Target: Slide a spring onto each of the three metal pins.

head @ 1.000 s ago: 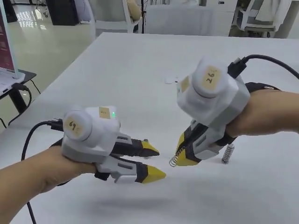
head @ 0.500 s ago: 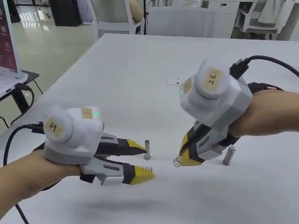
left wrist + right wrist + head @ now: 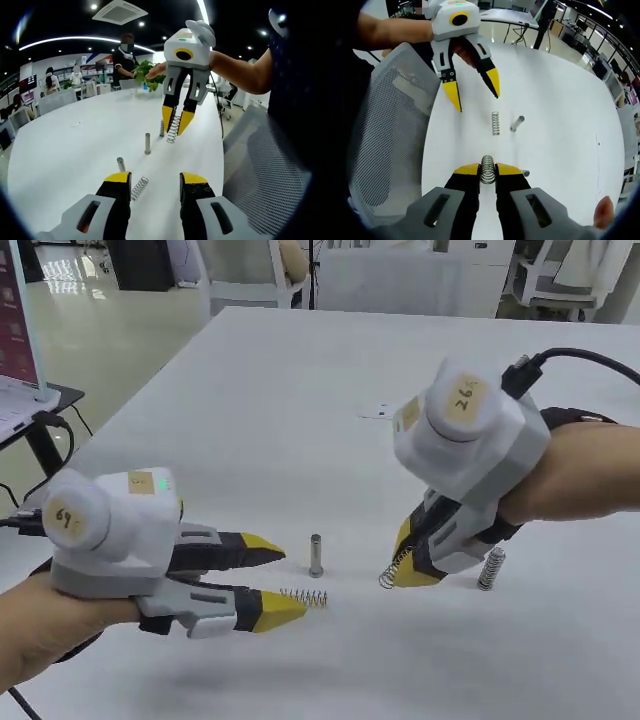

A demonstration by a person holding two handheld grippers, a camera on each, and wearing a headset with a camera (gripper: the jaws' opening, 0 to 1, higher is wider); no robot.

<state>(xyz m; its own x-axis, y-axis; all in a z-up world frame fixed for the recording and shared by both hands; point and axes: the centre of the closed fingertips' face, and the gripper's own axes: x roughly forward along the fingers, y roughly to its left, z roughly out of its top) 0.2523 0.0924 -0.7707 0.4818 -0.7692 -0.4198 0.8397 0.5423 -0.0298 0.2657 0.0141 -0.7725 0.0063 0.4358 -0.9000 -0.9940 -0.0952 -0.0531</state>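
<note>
Withdrawn leftward, left gripper (image 3: 292,578) gapes empty, clearing 1 pin (image 3: 316,555); right gripper (image 3: 405,575) pinches a spring (image 3: 389,574) for threading.

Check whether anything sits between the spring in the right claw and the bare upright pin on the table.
Nothing visible does. Bare white tabletop separates the coiled steel spring in the right claw from the short upright metal pin. The loose spring lies beside the pin, nearer the open left claw.
</note>
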